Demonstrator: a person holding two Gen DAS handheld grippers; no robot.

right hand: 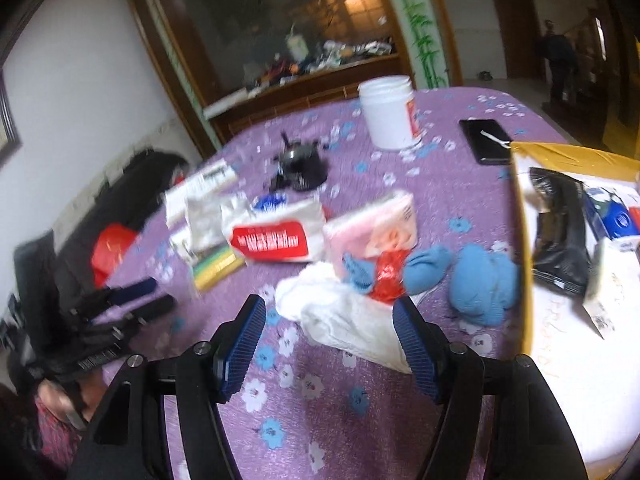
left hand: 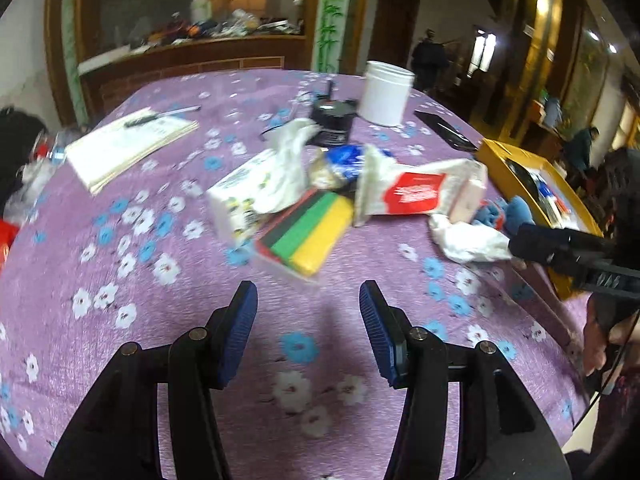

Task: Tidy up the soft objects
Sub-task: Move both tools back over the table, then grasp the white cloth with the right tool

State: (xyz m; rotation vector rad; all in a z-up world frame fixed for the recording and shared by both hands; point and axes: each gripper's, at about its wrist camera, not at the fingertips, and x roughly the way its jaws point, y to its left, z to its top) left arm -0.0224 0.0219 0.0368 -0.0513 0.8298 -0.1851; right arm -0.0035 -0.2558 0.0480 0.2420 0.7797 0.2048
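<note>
Both tongs are held angled downward with jaws apart and nothing between the pads. The left tongs (left hand: 308, 300) are parted moderately; the right tongs (right hand: 330, 312) are spread wider. A hand (left hand: 600, 340) is seen gripping the right handle.

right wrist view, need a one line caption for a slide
Open right gripper nears a crumpled white cloth on the purple floral tablecloth, blue socks beside it.

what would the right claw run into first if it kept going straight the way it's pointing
Most likely the crumpled white cloth: it lies directly ahead of the open, empty right claw, already reaching between its fingers. Behind it sit the red plastic scrap and pink tissue pack. Depth is hard to judge through blur.
</note>
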